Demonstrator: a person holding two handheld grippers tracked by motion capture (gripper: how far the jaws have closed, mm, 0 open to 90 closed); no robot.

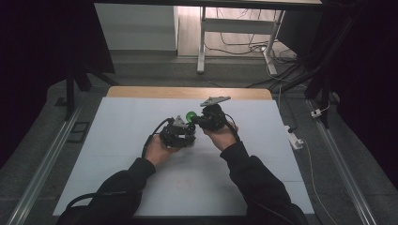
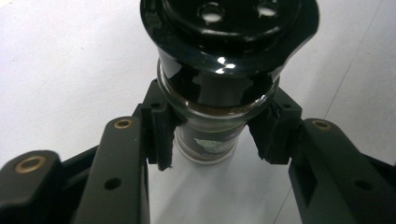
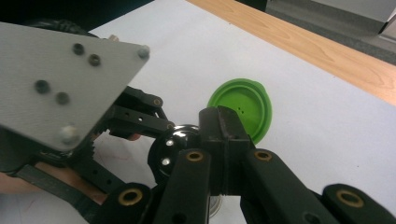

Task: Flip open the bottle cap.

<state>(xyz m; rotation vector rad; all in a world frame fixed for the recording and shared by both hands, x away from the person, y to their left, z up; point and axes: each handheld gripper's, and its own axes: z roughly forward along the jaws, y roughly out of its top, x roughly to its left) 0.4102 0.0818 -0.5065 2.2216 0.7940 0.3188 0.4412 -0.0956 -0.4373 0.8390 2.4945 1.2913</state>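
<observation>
Since the left gripper [image 2: 212, 140] clamps the glass spice jar [image 2: 210, 135] just under its black shaker top [image 2: 229, 37], jaws closed partway on the neck, you've got a hard, slick, breakable body: keep the grip on the neck. The jar sits mid-table [image 1: 117, 140] between your hands. The right gripper [image 3: 222, 126] has its jaws shut on the green cap's [image 3: 243, 105] edge; it looks like light, thin plastic that could slip. There's 1 label low on the jar, too blurred to read.
</observation>
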